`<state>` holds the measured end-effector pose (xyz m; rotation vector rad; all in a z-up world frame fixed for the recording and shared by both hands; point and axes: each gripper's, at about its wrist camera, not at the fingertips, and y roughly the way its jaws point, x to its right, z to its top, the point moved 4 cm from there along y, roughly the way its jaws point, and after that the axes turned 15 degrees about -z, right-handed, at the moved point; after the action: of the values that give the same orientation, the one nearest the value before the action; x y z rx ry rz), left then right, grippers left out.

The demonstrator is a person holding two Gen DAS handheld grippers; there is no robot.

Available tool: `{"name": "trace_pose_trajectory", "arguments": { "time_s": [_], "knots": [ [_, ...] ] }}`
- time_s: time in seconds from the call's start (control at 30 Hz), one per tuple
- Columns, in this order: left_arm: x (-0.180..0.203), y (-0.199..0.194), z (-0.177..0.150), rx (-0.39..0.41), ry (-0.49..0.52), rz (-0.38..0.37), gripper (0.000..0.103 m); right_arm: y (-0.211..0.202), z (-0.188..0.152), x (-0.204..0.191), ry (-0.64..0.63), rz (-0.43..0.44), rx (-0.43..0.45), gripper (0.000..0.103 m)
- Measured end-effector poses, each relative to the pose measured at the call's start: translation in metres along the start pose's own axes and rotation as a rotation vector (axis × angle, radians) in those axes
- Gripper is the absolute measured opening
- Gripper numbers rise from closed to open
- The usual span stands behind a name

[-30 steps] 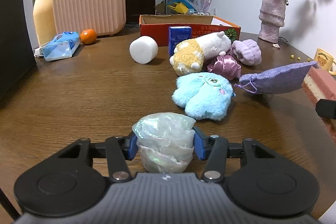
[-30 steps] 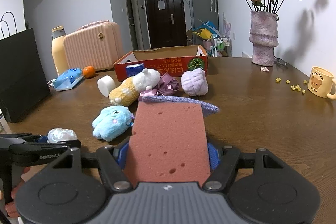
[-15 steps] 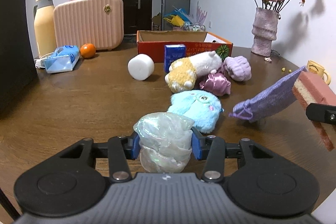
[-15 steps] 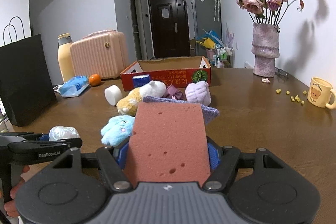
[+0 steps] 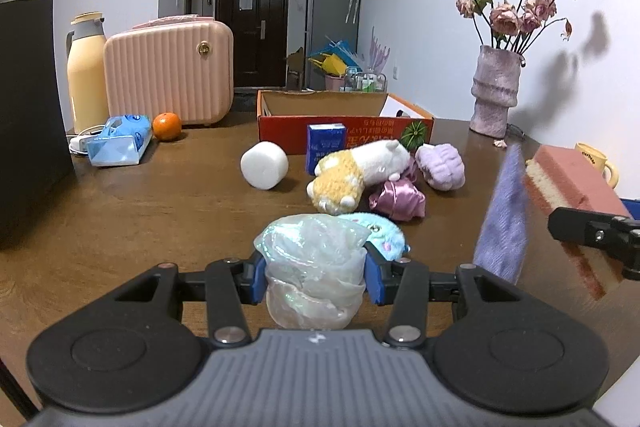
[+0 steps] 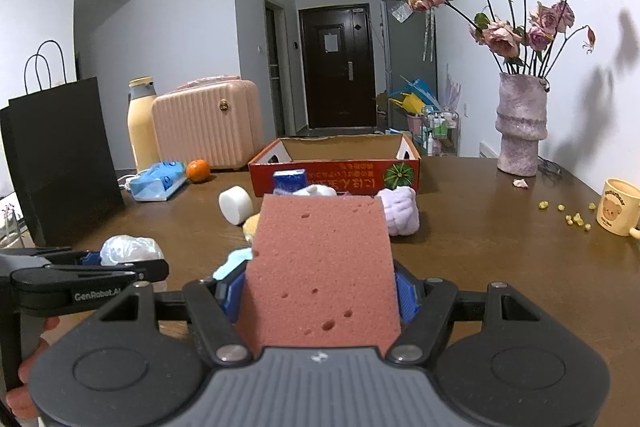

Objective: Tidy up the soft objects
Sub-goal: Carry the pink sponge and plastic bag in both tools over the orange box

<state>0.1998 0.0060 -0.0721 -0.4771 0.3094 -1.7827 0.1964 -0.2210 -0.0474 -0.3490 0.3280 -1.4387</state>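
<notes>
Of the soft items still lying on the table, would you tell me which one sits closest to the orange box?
The yellow-and-white plush toy: its white head nearly reaches the orange box, while the lavender puff, pink satin bundle and blue plush lie farther out.

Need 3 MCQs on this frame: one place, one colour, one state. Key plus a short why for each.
1. Where is the orange?
A. inside the red box
B. on the table beside the tissue pack
C. next to the mug

2. What colour is the vase?
A. green
B. black
C. pinkish purple

3. What is the state of the right hand-held gripper?
A. shut on the sponge
B. open, with nothing in it
C. shut on the white roll

Key: 1 B, the orange sits on the table next to the tissue pack, left of the red box. 2 C, the vase holding the dried roses is pale pinkish purple. 3 A, the blue pads press both sides of the sponge; the white roll lies on the table.
</notes>
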Motion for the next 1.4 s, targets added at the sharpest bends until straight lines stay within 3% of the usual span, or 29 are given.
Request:
{"name": "trace_pose_trajectory", "arguments": {
  "time_s": [0.57, 1.4],
  "knots": [
    [0.000, 0.013, 0.023, 0.021, 0.005, -0.005, 0.047, 0.024, 0.015, -0.003, 0.000, 0.025, 0.002, 0.069],
    [-0.022, 0.069, 0.076, 0.046, -0.023, 0.009, 0.047, 0.094, 0.057, -0.002, 0.009, 0.026, 0.018, 0.069]
  ]
}}
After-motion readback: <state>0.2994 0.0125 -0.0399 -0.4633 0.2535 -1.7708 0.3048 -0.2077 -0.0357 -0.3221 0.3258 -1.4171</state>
